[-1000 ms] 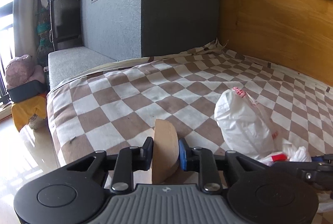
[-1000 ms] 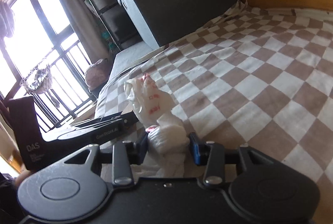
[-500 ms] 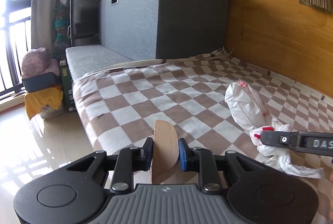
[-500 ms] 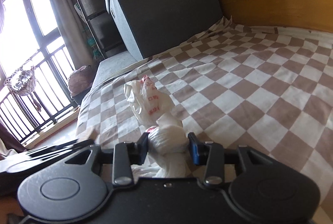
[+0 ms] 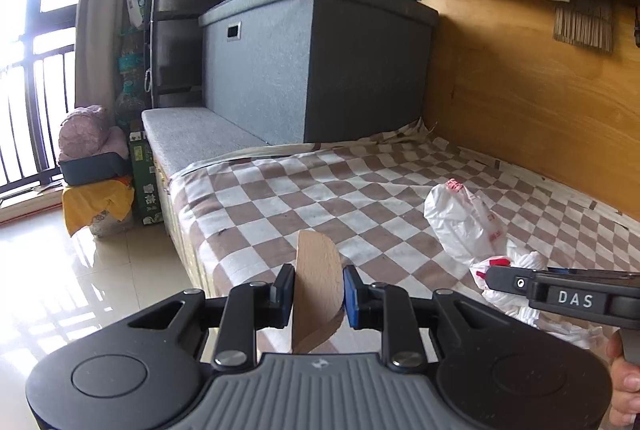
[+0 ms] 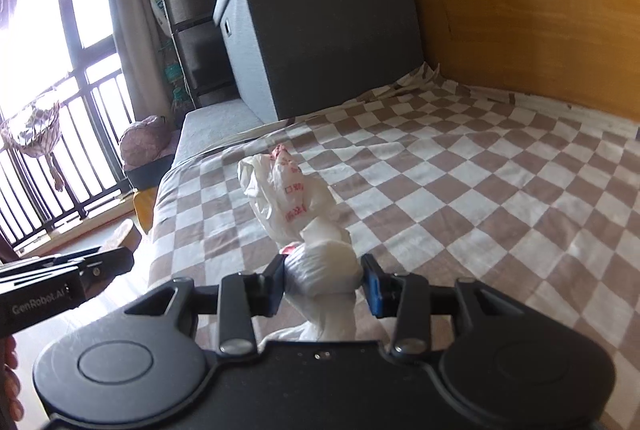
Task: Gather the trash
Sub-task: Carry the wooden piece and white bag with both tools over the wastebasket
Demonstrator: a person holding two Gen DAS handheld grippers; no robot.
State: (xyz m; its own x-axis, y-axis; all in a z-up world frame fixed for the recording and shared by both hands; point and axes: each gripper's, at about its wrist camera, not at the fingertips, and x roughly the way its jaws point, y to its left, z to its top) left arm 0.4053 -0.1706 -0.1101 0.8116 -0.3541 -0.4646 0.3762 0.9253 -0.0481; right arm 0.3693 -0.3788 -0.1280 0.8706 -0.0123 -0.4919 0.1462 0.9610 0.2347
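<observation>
Left wrist view: your left gripper [image 5: 319, 296] squeezes a curved wooden piece [image 5: 316, 286] that stands up in the lower middle of the frame. The white plastic bag [image 5: 466, 226] lies on the checkered blanket [image 5: 340, 190] at the right, with your right gripper reaching in from the right edge. In the right wrist view, your right gripper [image 6: 323, 284] pinches the bunched end of that bag in the lower middle. The rest of the bag stretches up toward the frame's middle.

Open checkered bed [image 5: 360, 198], storage box [image 5: 320, 62] behind
</observation>
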